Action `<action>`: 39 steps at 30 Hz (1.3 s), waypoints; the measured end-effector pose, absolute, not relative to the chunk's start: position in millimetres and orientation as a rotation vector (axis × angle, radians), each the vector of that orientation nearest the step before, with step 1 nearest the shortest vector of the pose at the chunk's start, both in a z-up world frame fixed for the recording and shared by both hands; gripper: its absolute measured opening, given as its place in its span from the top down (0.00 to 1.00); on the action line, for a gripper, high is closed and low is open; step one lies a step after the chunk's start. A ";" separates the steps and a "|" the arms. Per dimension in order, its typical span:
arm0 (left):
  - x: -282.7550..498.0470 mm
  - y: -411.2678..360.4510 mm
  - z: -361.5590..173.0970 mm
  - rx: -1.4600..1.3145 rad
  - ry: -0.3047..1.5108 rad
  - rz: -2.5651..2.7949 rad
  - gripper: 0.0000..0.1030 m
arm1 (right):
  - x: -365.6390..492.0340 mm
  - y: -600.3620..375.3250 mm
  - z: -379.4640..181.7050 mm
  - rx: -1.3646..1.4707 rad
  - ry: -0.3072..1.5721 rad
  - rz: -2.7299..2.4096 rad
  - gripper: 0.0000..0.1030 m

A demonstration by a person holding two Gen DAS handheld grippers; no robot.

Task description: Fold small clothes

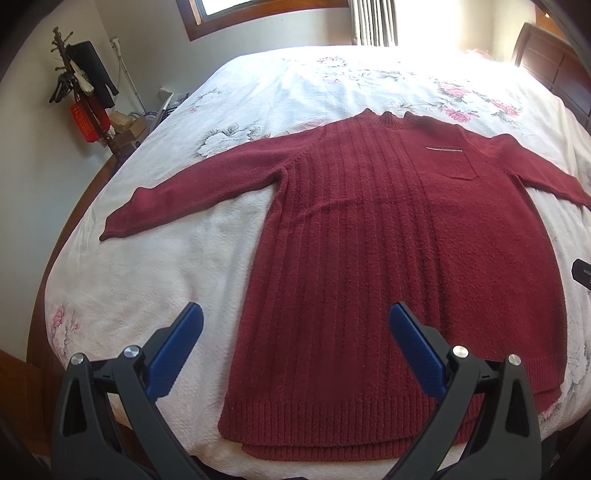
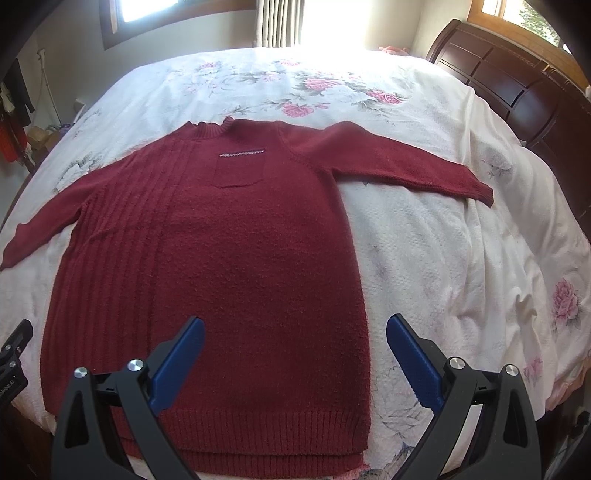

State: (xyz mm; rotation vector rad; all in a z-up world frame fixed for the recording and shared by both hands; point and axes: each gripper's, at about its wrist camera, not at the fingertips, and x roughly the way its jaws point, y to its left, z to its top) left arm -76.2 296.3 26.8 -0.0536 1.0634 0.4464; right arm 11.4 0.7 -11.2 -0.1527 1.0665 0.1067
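A dark red knitted sweater (image 1: pixel 388 240) (image 2: pixel 229 251) lies flat and face up on the bed, both sleeves spread out to the sides, collar at the far end, hem nearest me. It has a chest pocket (image 2: pixel 238 168) with a silvery trim. My left gripper (image 1: pixel 295 321) hovers open above the hem's left corner, nothing between its blue pads (image 1: pixel 177 350). Over the hem's right corner, my right gripper (image 2: pixel 295 328) also stands open and empty.
The bed carries a white floral bedspread (image 1: pixel 147 266) (image 2: pixel 461 258). A dark wooden headboard (image 2: pixel 517 85) rises at the right. A coat stand (image 1: pixel 81 81) with hanging items and boxes sits by the left wall. Windows and a radiator (image 1: pixel 373 22) are beyond the bed.
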 end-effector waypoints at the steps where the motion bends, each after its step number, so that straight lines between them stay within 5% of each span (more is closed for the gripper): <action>1: -76.2 296.3 26.8 -0.054 1.064 0.446 0.03 | 11.1 1.1 -11.3 -0.155 1.065 0.105 0.04; 20: -55.6 304.2 -4.7 -0.150 1.159 0.382 0.03 | 39.4 -22.3 -15.6 -0.154 1.070 0.116 0.04; 39: 184.3 219.7 -3.3 -0.219 1.044 0.262 0.03 | 316.6 -325.4 -52.5 0.069 1.170 -0.280 0.06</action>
